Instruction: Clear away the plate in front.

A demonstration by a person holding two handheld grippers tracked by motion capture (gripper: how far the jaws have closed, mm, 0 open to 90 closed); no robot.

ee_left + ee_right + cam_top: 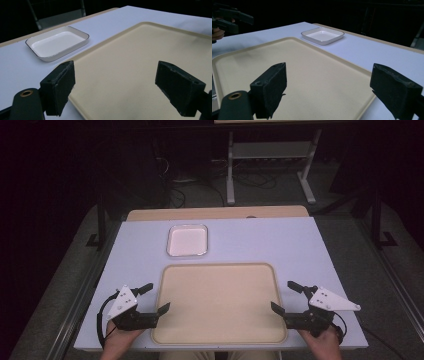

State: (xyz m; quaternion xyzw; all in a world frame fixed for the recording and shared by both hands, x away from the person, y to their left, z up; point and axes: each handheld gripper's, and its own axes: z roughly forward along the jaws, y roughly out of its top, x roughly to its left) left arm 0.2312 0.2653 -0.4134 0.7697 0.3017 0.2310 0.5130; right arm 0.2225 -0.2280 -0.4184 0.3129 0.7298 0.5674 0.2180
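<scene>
Where claws flank: tray [220, 305] crosswise.

High view sits above the near edge of the table [300, 240], looking forward and down at the whole top. Each gripper view rides low and close, peering between its own jaws across the beige tray [140, 65] from opposite sides. All three catch that tray plus the white dish [322, 35] behind it.
</scene>
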